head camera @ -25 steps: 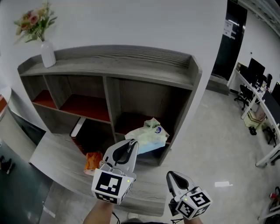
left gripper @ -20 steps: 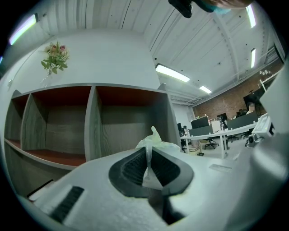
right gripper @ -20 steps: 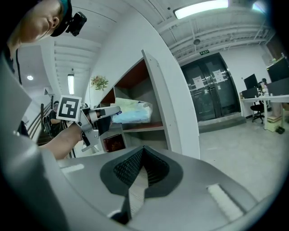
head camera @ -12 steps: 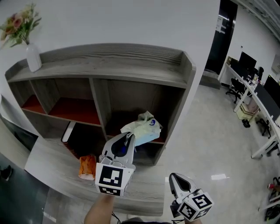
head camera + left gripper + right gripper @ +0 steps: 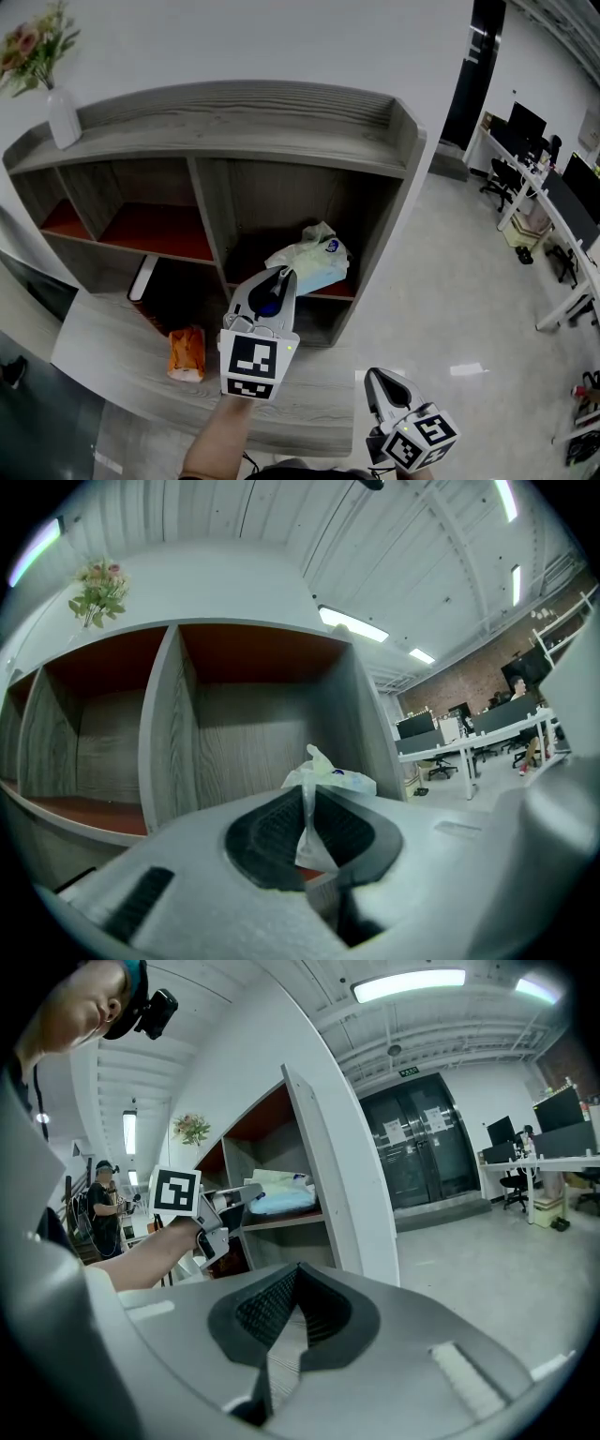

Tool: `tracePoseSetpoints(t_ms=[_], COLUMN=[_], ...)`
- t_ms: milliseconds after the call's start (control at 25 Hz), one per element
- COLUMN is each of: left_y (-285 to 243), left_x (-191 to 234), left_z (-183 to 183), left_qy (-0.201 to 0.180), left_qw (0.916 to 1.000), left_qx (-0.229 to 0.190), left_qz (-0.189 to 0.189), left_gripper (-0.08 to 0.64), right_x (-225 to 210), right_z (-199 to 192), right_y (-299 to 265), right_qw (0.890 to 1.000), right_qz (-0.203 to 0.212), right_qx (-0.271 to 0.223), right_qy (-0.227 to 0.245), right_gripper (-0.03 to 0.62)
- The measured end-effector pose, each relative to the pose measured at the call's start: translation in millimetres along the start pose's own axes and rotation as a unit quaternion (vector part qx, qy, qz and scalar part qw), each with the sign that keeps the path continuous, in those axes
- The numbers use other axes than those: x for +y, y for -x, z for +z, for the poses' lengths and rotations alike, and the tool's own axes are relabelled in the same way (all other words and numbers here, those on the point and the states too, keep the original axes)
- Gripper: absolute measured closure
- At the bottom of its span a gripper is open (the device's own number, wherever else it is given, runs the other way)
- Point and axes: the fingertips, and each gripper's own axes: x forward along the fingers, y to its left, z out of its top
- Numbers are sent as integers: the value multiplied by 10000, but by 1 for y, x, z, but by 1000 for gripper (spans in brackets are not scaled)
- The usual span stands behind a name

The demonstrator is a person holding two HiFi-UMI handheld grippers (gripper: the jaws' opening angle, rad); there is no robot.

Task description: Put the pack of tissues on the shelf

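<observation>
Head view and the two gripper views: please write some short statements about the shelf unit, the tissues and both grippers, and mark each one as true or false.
1. The left gripper pinches the plastic wrapper of the pack of tissues. True.
2. The pack of tissues lies on the top board of the shelf unit. False: it is in the right-hand compartment, below the top board.
3. The right gripper holds an orange packet. False: its jaws are together with nothing between them, and the orange packet lies on the low ledge in front of the shelf unit.
4. A vase with flowers stands at the left end of the top board. True.
</observation>
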Motion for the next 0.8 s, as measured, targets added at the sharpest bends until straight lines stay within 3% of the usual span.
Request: tracePoseSetpoints(t_ms=[520, 800], left_y=[-18, -12], left_x=[-4, -8], left_z=[-20, -16], left_qy=[-177, 7], left_qw=[9994, 9999], left_qx=[291, 120], left_qz=[14, -108], left_gripper=[521, 383], right_x=[8, 14], right_z=[-6, -10], right_y=[4, 5], right_qw=[9999, 9996], right_qz=[79, 220], right_qx=[91, 186], right_qy=[18, 27], right_gripper=[594, 594])
